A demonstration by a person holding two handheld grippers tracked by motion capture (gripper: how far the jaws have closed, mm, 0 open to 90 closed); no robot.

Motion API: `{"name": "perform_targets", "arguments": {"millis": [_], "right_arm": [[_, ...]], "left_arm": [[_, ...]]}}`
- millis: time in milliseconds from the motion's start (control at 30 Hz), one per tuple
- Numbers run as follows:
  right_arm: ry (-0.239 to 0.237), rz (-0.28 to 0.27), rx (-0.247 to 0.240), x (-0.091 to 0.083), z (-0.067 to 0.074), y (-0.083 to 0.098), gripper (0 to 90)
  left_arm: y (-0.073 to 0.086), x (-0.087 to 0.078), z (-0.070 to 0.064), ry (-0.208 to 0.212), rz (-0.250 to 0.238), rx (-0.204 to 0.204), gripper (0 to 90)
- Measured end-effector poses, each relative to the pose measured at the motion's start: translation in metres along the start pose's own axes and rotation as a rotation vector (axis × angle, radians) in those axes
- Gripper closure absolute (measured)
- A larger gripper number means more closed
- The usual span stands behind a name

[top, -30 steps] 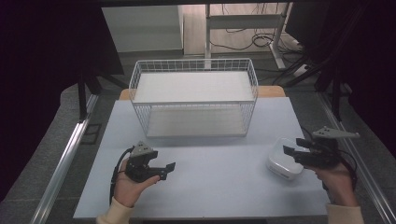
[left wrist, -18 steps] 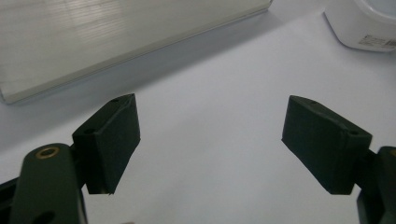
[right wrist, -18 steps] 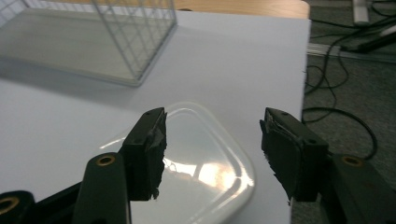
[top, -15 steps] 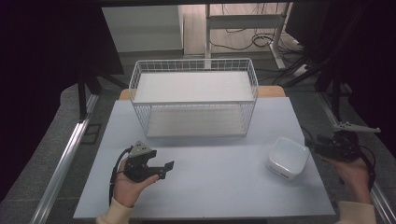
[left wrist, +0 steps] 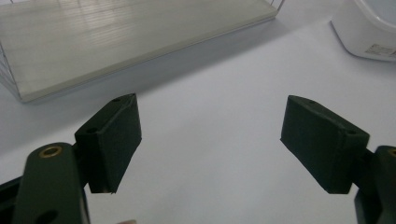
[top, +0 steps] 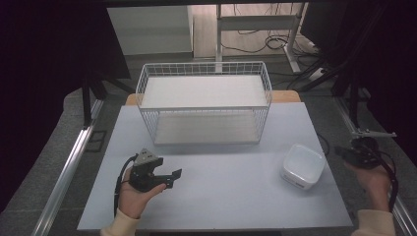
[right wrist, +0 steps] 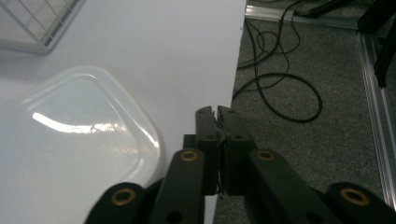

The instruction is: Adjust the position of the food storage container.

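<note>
A white square container sits empty on the right side of the pale table. My right gripper hangs just past the table's right edge, to the right of the container and apart from it. Its jaws have just been closing and now stand pressed together with nothing between them. The right gripper view shows my right gripper shut beside the container. My left gripper rests low over the table's front left. The left gripper view shows my left gripper open over bare table.
A white wire basket with a pale board in it stands at the back middle of the table. Its board lies ahead of the left gripper. Cables lie on the grey floor right of the table, by a metal rail.
The right hand has drawn away to the right from over the container, past the table's edge, and its jaws have come together. The left hand has kept still.
</note>
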State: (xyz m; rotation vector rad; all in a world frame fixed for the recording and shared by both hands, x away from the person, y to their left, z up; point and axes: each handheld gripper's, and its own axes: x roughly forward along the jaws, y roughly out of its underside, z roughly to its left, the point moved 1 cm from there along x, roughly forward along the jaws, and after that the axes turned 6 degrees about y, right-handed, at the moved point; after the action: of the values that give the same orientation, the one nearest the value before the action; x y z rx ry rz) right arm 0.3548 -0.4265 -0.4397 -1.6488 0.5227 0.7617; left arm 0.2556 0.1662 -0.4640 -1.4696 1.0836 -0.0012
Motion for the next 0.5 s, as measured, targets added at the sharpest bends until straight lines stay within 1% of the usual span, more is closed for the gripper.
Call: {"name": "perform_targets", "arguments": {"millis": [67, 100, 133, 200, 233, 267, 333, 400, 500], "right_arm": [[-0.001, 0.021, -0.006, 0.004, -0.003, 0.004, 89.0], [-0.001, 0.021, -0.006, 0.004, -0.003, 0.004, 89.0], [-0.012, 0.042, -0.011, 0.011, -0.003, 0.007, 89.0], [-0.017, 0.058, -0.032, 0.017, 0.0, 0.009, 89.0], [-0.017, 0.058, -0.032, 0.017, 0.0, 0.009, 89.0], [-0.021, 0.078, -0.052, 0.024, 0.004, 0.01, 89.0], [-0.035, 0.087, -0.07, 0.028, 0.006, 0.011, 89.0], [-0.046, 0.092, -0.078, 0.03, 0.007, 0.012, 89.0], [-0.057, 0.099, -0.093, 0.031, 0.01, 0.013, 89.0]], "left_arm": [[0.0, 0.0, 0.001, -0.002, 0.003, -0.001, 20.1], [0.0, 0.0, 0.001, -0.002, 0.003, -0.001, 20.0], [0.0, -0.001, 0.001, -0.003, 0.003, -0.001, 20.0], [0.001, 0.0, 0.002, -0.003, 0.006, -0.001, 20.1], [0.001, 0.0, 0.002, -0.003, 0.006, -0.001, 20.0], [0.001, 0.0, 0.001, -0.002, 0.007, -0.001, 20.0], [0.002, 0.001, 0.001, -0.002, 0.011, 0.001, 20.1], [0.002, 0.001, 0.001, -0.002, 0.013, 0.003, 20.1], [0.002, 0.002, 0.001, -0.002, 0.014, 0.005, 20.1]]}}
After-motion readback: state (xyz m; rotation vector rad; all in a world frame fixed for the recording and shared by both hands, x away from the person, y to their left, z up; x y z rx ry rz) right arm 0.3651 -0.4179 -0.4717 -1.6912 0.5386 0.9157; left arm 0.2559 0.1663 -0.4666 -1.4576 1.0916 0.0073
